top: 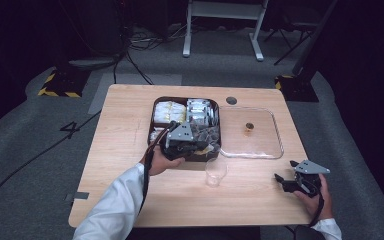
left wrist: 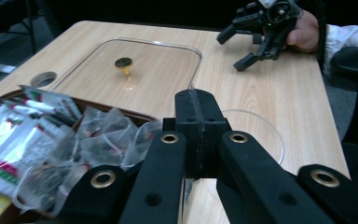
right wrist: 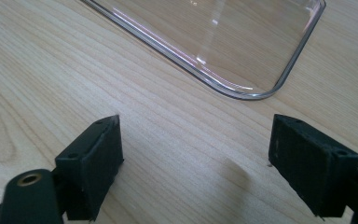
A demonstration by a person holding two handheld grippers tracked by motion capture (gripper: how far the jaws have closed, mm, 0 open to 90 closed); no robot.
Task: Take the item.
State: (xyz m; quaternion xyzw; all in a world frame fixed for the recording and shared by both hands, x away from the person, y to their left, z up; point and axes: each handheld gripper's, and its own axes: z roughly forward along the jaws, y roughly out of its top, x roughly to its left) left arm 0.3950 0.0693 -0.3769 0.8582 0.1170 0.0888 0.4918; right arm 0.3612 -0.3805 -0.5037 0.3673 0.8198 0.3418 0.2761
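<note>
High view: left tool (top: 200, 142) jaws pressed together over tray (top: 156, 114) packets, clear cup (top: 215, 171) just beside; right tool (top: 283, 179) wide open, empty, above desk (top: 125, 125).

we count one wooden table (top: 130, 190), one dark tray (top: 156, 107) of packets, one clear lid (top: 275, 135), one clear cup (top: 215, 172) and two grippers.

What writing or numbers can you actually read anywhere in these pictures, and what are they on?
"4": black mark on the grey floor left of the table.
Print on the packets in the brown tray: red, green and dark marks, too blurred to read.
Nothing else carries readable text.
</note>
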